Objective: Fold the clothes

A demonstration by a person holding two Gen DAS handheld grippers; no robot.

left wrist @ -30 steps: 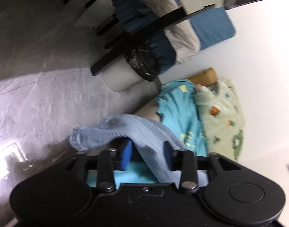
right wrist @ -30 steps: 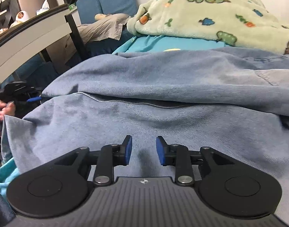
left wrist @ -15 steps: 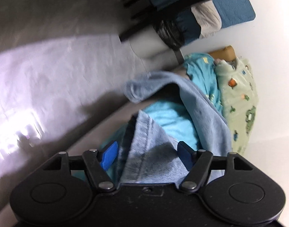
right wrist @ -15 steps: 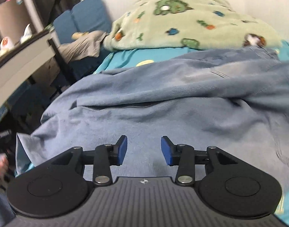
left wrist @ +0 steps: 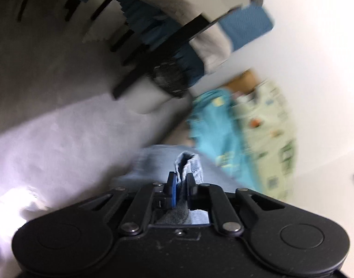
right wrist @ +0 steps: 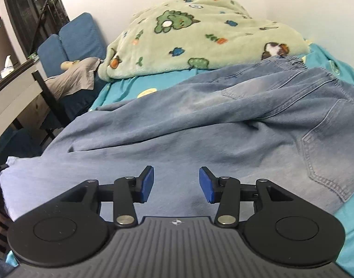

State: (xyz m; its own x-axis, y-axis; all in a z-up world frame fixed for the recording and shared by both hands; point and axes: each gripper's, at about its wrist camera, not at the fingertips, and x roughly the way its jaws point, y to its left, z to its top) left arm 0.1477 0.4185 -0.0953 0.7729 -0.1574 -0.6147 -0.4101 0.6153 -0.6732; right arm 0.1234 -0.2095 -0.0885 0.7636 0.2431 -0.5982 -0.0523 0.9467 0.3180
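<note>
The left wrist view is blurry, so the floor and furniture at 11 o'clock are hard to make out. The left gripper (left wrist: 181, 183) is closing, and its blue pads pinch a fold of the jeans (left wrist: 188, 164) that sticks up between them. The rest of the jeans is hidden under that gripper.

In the right wrist view the jeans (right wrist: 200, 125) lie spread over the teal bed sheet (right wrist: 121, 90). The right gripper (right wrist: 176, 183) is about half open above the cloth and holds nothing. The green blanket (right wrist: 200, 39) sits at 12 o'clock. No writing can be read anywhere.
</note>
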